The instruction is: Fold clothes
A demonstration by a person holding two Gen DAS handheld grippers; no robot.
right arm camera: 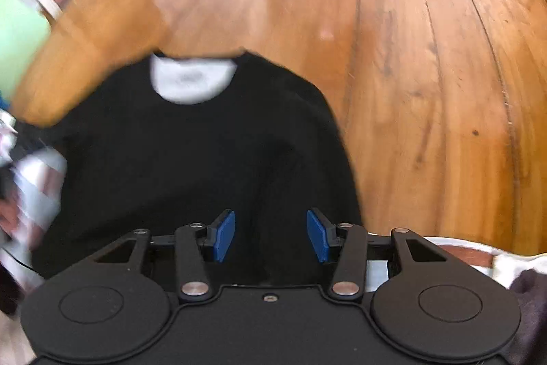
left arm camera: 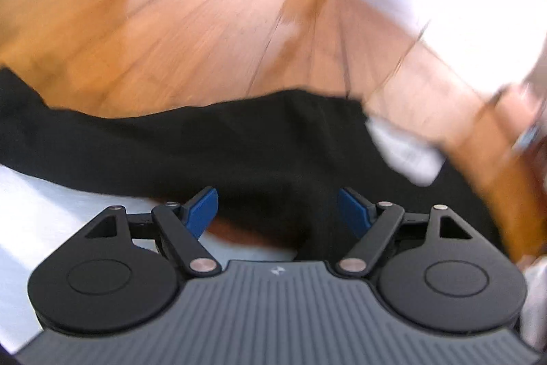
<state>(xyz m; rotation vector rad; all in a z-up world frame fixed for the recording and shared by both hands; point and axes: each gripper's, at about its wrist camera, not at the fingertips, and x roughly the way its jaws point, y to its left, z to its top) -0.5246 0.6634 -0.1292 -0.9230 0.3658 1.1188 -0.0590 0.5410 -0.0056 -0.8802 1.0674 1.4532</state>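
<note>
Both wide-open, empty grippers (left arm camera: 277,209) (right arm camera: 271,235) hover over black shirt (right arm camera: 191,153), collar (right arm camera: 191,81) pointing away.

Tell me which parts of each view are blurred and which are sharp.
Left wrist: the wood floor and black shirt are smeared by motion blur, while the left gripper is crisp. Right wrist: the shirt and its white neck label are soft, the floorboards bow from fisheye, and the right gripper is sharp.
</note>
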